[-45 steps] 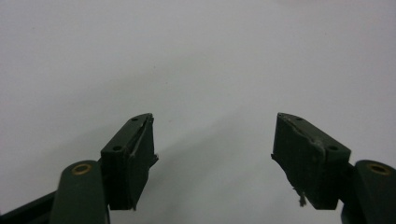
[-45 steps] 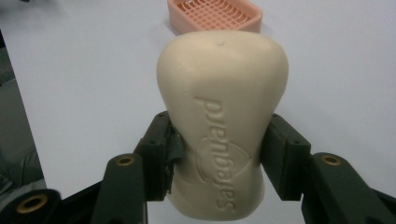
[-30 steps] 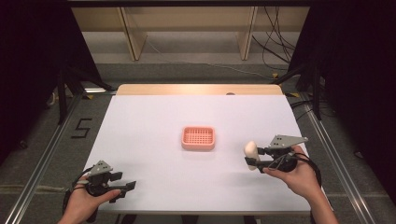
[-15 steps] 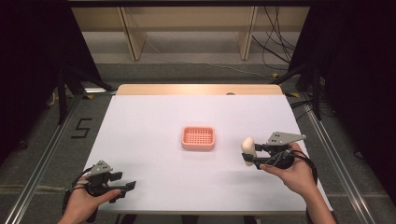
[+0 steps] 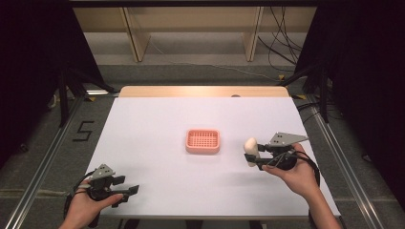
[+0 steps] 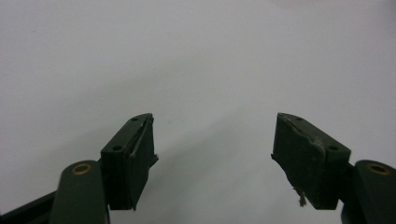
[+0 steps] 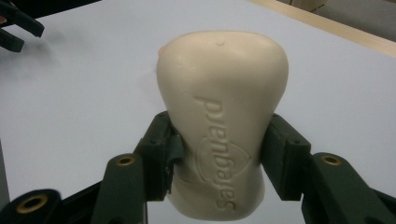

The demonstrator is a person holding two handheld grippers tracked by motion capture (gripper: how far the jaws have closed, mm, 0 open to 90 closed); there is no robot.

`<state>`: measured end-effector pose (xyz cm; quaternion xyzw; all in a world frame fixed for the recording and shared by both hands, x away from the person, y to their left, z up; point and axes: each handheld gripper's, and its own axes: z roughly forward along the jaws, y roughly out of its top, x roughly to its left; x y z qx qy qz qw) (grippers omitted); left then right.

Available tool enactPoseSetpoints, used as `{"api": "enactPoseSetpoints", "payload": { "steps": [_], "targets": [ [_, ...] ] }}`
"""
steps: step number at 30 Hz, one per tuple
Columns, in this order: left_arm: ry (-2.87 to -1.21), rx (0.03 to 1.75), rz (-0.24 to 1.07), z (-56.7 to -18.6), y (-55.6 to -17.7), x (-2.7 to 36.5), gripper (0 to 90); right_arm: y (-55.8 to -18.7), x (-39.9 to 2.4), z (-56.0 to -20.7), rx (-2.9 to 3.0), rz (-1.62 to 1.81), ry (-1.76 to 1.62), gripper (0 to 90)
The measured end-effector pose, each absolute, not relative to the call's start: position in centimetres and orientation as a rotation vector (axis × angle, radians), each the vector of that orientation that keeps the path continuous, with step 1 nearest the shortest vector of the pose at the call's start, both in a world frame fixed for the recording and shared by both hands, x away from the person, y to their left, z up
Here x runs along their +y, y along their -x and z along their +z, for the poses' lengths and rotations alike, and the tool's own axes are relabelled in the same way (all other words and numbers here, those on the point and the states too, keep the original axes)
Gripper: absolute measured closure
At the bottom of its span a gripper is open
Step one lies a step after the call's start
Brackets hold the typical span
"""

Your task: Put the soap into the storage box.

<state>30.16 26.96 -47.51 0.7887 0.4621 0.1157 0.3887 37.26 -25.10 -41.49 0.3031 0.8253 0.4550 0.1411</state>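
The right gripper [image 5: 252,160] clamps a cream Safeguard soap bar [image 7: 223,116] between its jaws, just right of the pink soap dish [image 5: 203,141]; the left gripper [image 6: 215,154] stands open.

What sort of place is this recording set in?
Most likely a lab data-collection station, not a home: a bare white table ringed by dark curtains, loose cables on the floor behind, and a floor marking "5" beside a metal rail.
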Motion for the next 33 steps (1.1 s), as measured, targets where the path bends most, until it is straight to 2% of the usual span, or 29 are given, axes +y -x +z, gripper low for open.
{"api": "enactPoseSetpoints", "payload": {
  "steps": [33],
  "targets": [
    [-1.993,1.187,0.263,-47.5,-30.1,26.8,29.1,-38.7,-23.0,-40.9,2.388,1.321,-0.807,50.7]
  ]
}}
